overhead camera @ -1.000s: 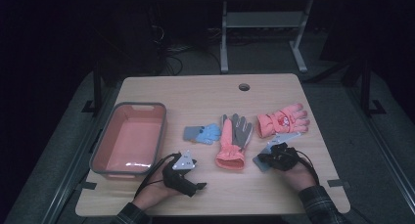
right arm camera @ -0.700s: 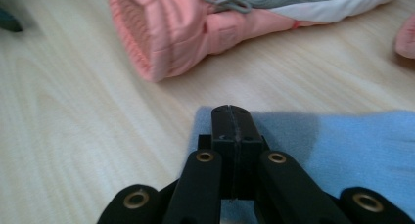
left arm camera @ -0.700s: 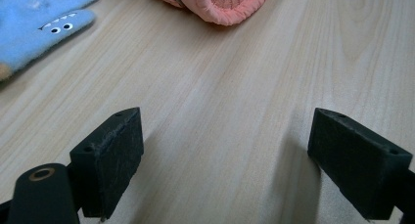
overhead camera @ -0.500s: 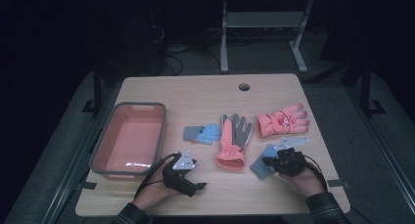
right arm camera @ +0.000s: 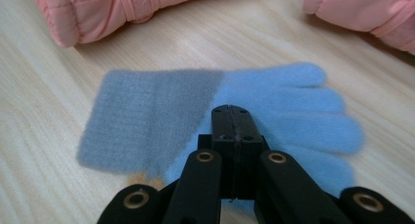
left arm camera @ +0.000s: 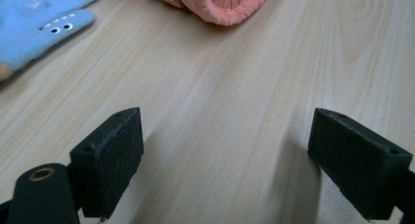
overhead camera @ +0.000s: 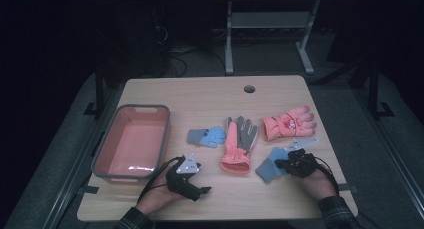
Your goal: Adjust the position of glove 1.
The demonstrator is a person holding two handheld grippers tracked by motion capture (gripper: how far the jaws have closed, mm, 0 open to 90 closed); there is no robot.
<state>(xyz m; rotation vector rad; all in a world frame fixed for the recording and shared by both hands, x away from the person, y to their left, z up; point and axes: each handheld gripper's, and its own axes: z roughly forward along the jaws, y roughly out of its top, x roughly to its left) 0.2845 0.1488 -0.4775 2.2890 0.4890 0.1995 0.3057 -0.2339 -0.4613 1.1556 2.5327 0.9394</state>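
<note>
- A wooden table (overhead camera: 210, 96) sits in a dark room, with a pink bin (overhead camera: 131, 141) at its left.
- The right gripper (right arm camera: 234, 117), jaws closed together, pinches a blue glove (right arm camera: 274, 111) near the front right edge.
- The glove lies flat, its long axis slanting, cuff toward the person's left.
- The left gripper (left arm camera: 225, 160) rests wide open and empty.

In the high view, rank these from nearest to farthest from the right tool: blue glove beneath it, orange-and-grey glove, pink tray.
1. Blue glove: pinched in the right tool.
2. Orange-and-grey glove: table centre, toward the left tool's side.
3. Pink tray: far left edge.
</note>
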